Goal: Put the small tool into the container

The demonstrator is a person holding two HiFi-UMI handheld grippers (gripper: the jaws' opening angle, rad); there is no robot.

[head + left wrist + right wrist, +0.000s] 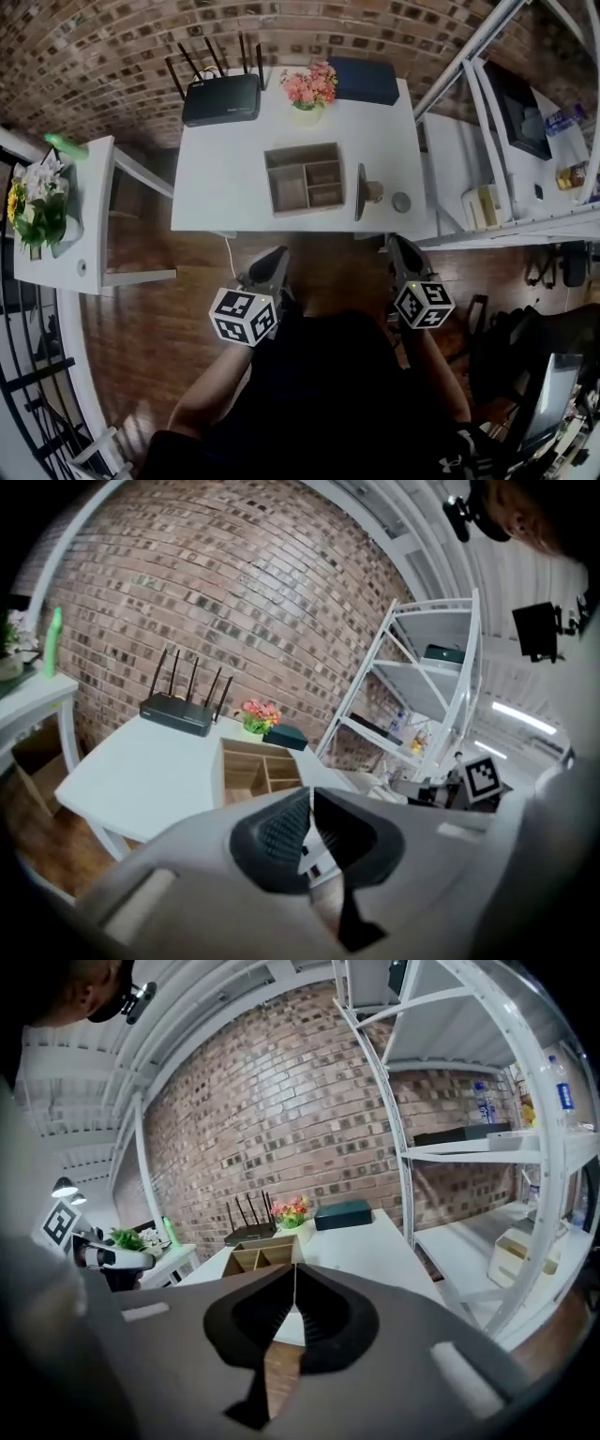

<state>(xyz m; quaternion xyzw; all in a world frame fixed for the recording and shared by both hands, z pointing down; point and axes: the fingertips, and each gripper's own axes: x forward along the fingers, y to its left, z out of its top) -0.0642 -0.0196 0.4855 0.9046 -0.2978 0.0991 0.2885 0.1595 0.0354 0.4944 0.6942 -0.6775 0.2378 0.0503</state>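
Left tongs and right tongs are both pressed together, empty, short of the white desk. A small dark tool, indistinct, lies just right of the wooden compartmented container.

On the white table, the wooden compartmented container sits mid-frame, the black router to its upper left, the small dark tool just right.

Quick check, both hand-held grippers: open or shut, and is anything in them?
Left hand-held gripper: closed, nothing between the jaws.
Right hand-held gripper: closed, nothing between the jaws.
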